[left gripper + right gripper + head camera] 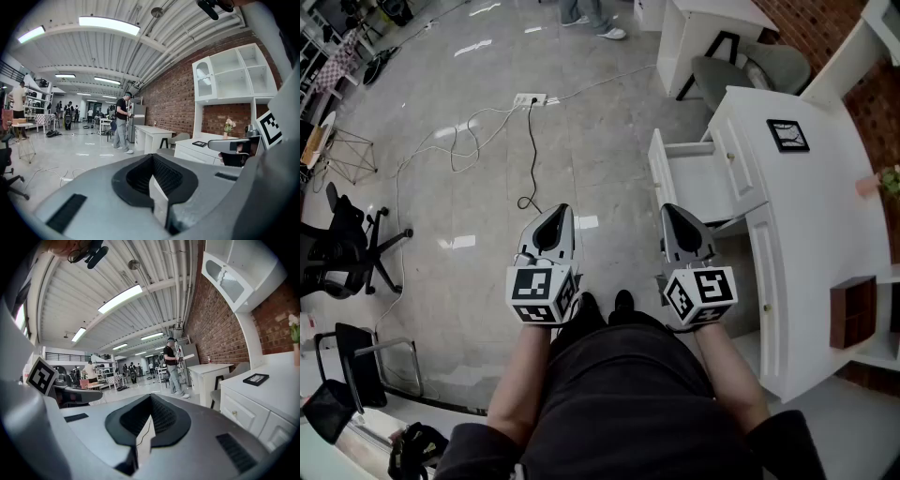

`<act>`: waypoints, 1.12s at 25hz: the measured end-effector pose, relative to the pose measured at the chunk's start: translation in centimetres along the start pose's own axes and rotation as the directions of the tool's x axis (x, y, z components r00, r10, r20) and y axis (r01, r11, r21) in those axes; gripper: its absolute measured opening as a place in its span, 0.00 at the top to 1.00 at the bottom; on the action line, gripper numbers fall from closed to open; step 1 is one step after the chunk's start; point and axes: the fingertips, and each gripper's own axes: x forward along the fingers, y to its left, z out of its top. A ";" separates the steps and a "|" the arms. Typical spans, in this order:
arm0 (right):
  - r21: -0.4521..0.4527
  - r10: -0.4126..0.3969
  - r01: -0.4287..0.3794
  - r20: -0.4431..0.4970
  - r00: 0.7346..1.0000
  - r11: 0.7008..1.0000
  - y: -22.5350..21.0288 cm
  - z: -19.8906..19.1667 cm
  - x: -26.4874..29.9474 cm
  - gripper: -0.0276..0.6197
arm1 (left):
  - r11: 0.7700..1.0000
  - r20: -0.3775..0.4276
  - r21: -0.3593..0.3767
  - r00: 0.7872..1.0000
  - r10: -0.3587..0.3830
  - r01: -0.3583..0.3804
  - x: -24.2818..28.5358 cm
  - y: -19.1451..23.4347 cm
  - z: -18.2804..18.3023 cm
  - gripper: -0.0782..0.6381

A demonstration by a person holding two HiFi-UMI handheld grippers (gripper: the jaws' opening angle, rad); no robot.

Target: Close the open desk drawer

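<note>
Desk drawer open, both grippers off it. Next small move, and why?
Probably bring the right gripper forward to the outer face of the drawer front. The drawer stands pulled out of the white desk; that gripper is the nearer one, touches nothing, and its fingers are together, fit for pushing.

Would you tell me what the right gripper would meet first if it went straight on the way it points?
Probably the open drawer: in the head view it lies just ahead of the right gripper. Height is unclear; the gripper's own view shows open floor ahead, so it might pass above.
</note>
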 end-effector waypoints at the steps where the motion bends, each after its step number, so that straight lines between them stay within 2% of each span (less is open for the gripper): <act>1: 0.001 -0.002 0.002 0.001 1.000 1.000 -0.1 0.1 0.1 0.95 | 1.000 -0.002 0.003 1.000 -0.002 0.002 0.1 -0.1 0.0 0.88; 13: 0.095 -0.063 0.063 -0.008 0.998 0.993 -2.7 -0.7 0.4 0.95 | 1.000 -0.008 -0.009 1.000 0.010 -0.011 1.2 -0.4 0.1 0.88; 17: 0.088 -0.061 0.062 -0.014 0.998 0.994 -3.3 -0.6 0.9 0.95 | 1.000 -0.006 -0.018 1.000 0.023 -0.023 2.0 -0.2 0.1 0.88; 28: 0.114 -0.128 0.130 -0.022 0.991 0.985 -7.1 -0.5 5.8 0.95 | 1.000 -0.025 -0.017 1.000 -0.012 0.012 9.2 1.9 1.0 0.88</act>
